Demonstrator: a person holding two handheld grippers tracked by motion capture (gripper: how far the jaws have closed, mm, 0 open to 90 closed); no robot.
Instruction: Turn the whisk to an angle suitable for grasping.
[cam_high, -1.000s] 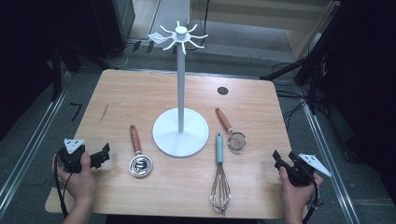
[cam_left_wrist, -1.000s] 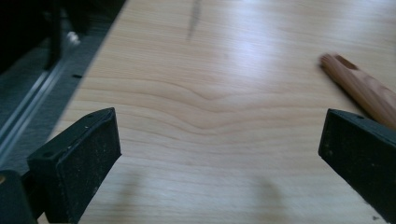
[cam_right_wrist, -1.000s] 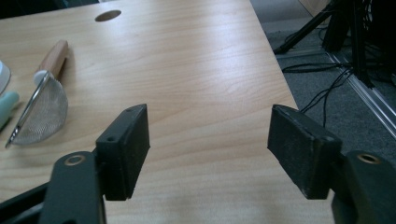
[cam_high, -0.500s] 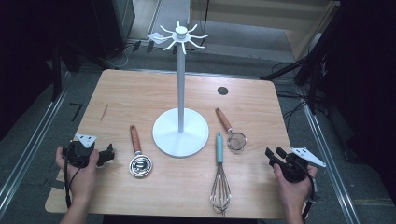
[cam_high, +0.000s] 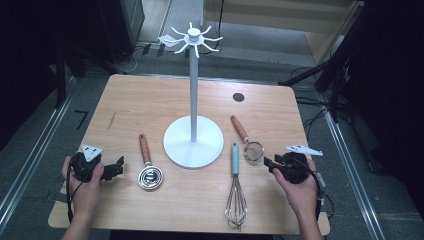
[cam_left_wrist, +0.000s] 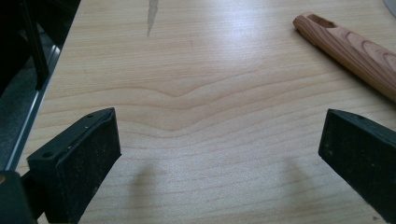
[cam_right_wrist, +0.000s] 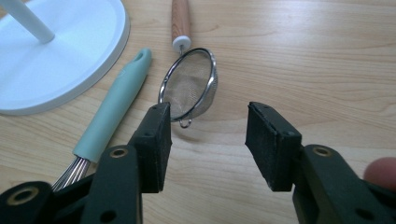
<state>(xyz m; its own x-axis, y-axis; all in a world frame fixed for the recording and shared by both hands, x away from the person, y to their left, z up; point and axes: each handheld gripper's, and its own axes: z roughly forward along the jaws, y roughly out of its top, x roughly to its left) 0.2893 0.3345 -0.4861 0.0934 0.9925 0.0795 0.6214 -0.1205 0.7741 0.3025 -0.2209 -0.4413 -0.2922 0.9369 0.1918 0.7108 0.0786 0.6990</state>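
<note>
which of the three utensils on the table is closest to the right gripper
The small mesh strainer with the wooden handle, just ahead of the right gripper; the whisk and coil-headed utensil lie farther left.

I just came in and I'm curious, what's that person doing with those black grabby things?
A person holds a gripper in each hand at a table. The right gripper, fingers just closing with nothing between them, is beside the strainer. The left gripper sits open near the spoon. A whisk lies by the rack.
</note>
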